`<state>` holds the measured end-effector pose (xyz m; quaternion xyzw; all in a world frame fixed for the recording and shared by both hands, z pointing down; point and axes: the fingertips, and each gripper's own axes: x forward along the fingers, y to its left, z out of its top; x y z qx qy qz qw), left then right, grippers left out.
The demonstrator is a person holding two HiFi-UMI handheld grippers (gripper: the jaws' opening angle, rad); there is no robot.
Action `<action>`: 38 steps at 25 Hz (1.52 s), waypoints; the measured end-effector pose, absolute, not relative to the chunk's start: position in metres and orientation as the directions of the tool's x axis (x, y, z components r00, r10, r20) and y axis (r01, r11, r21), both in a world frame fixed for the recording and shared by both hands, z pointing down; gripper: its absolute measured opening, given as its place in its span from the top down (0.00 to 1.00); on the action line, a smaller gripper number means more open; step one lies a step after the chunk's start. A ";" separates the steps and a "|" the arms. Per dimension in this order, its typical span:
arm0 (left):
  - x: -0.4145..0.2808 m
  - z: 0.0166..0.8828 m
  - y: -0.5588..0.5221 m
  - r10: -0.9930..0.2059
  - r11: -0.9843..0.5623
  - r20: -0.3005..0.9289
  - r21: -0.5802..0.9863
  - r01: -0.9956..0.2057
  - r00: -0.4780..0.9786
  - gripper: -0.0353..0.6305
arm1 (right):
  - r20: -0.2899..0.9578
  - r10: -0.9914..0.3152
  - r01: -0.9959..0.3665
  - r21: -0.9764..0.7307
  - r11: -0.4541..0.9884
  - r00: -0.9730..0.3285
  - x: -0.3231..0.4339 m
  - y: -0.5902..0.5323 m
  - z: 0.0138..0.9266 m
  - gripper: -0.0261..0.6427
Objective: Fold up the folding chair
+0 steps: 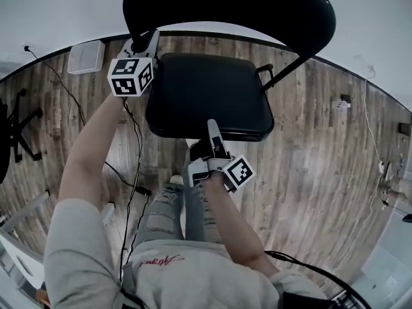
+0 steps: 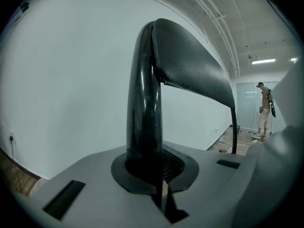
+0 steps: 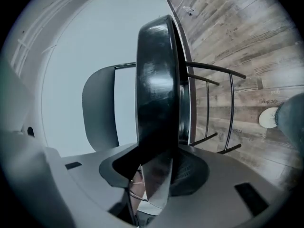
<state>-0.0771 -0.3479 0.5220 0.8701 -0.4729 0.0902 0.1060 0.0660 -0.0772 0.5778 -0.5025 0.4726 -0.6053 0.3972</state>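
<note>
right arm (image 1: 238,230) comes up the lower middle of the head view, right gripper (image 1: 213,129) clamped on the front edge of the seat (image 1: 212,89). left arm (image 1: 96,147) stretches further, to the upper left, left gripper (image 1: 145,40) clenched tight on the black frame tube (image 2: 145,103) beside the backrest (image 1: 244,5). the folding chair (image 1: 193,111) sits top centre, not folded yet. under it grey wood floor (image 1: 322,166), white wall (image 1: 51,11) behind.
</note>
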 end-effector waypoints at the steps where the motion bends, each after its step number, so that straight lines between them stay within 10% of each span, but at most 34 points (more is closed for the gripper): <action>1: -0.077 0.518 -0.352 -0.802 -0.535 0.254 0.096 -0.839 0.541 0.92 | 0.232 -0.956 0.019 -0.971 -0.239 -0.182 0.067 -0.089 0.568 0.70; 18: -0.047 0.511 -0.457 -0.637 -0.669 0.357 0.183 -0.720 0.683 0.92 | 0.274 -0.936 0.116 -0.946 -0.304 -0.221 0.101 -0.249 0.513 0.76; 38: -0.054 0.491 -0.502 -0.712 -0.592 0.334 0.187 -0.784 0.617 0.92 | 0.183 -0.946 0.269 -0.928 -0.256 -0.268 0.087 -0.282 0.489 0.75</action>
